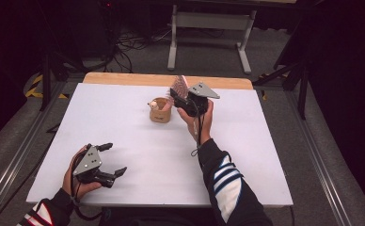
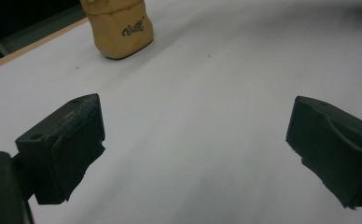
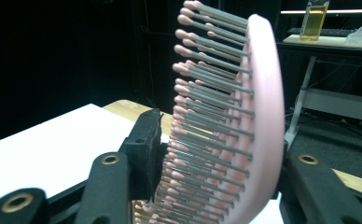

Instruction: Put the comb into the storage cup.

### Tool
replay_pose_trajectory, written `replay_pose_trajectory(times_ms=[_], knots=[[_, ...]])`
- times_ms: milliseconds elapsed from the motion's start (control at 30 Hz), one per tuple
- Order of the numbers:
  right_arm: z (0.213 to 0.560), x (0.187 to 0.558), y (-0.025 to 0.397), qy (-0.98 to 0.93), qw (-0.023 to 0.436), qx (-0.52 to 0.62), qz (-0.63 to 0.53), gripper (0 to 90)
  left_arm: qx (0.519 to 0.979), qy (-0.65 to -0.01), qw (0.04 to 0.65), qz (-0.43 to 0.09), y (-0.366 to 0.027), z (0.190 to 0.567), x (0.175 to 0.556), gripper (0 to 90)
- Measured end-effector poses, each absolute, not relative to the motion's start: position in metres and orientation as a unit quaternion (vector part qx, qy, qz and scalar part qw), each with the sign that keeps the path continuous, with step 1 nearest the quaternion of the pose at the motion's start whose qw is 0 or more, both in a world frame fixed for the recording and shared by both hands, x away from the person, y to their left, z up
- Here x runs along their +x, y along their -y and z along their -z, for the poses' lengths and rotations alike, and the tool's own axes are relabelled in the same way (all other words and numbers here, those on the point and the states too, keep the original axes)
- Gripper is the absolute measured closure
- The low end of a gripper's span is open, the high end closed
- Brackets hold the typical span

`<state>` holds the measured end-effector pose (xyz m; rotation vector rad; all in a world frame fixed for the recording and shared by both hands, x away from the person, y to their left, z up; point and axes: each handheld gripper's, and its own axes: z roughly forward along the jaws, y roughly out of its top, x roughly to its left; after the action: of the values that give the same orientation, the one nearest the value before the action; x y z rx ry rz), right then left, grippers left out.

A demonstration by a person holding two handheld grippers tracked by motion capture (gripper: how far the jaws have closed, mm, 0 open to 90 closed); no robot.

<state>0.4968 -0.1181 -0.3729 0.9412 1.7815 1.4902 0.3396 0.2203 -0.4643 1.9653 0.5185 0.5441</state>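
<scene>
Covering a wooden table, a white rectangular sheet (image 1: 138, 155) sits in a dark room with grey floor, cables and a pale metal stand (image 1: 209, 33) beyond. Right gripper (image 1: 183, 101), raised near the far middle, clamps a pink plastic hairbrush with grey pink-tipped bristles (image 3: 226, 116), upright between its jaws. Just beside it stands a small tan round cup (image 1: 160, 110). Left gripper (image 1: 111, 159), at the near left, gapes wide, holding nothing.

Dark room; grey floor (image 1: 274, 52); metal-legged table (image 1: 209, 21) behind.
</scene>
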Motion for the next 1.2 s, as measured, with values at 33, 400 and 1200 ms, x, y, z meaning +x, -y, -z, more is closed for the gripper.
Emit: replay_pose_trajectory(times_ms=[33,400,1200], knots=[[0.373,0.497,0.118,-0.675,0.313,0.357,-0.564,50.9,0.811,-0.214,0.496,-0.225,-0.22,0.464,0.34,5.3],[0.37,0.496,0.124,-0.67,0.312,0.362,-0.568,40.4,0.812,-0.214,0.495,-0.225,-0.22,0.465,0.34,5.3],[0.362,0.487,0.132,-0.665,0.324,0.34,-0.581,29.9,0.812,-0.215,0.493,-0.226,-0.22,0.465,0.34,5.3]])
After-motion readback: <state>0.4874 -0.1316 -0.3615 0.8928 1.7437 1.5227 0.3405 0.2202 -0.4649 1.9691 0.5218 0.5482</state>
